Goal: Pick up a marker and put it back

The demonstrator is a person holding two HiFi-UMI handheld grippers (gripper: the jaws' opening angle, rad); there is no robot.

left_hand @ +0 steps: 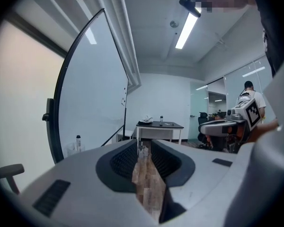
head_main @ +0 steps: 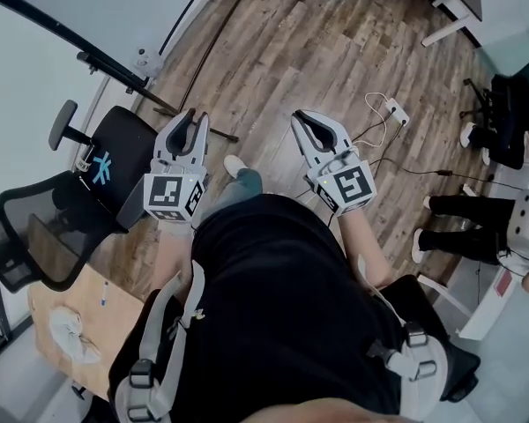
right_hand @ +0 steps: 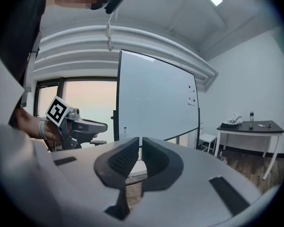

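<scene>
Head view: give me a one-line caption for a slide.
A person holds the left gripper and right gripper, both empty, out over a wood floor.

Chair point(head_main: 66, 208) left; cloth point(head_main: 70, 335) on desk point(head_main: 81, 291) near left; power strip point(head_main: 395, 108) on floor point(head_main: 317, 51) far right.

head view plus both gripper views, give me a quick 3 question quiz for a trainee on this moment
1. True or false: the left claw is clamped on something.
2. In the head view, what stands at the person's left? A) mesh office chair B) ladder C) fridge
3. Fill in: in the right gripper view, the big panel beyond the right claw is a ____.

Key: 1 false, its jaws stand apart with only wood floor showing between them; 2 A; 3 whiteboard.
</scene>
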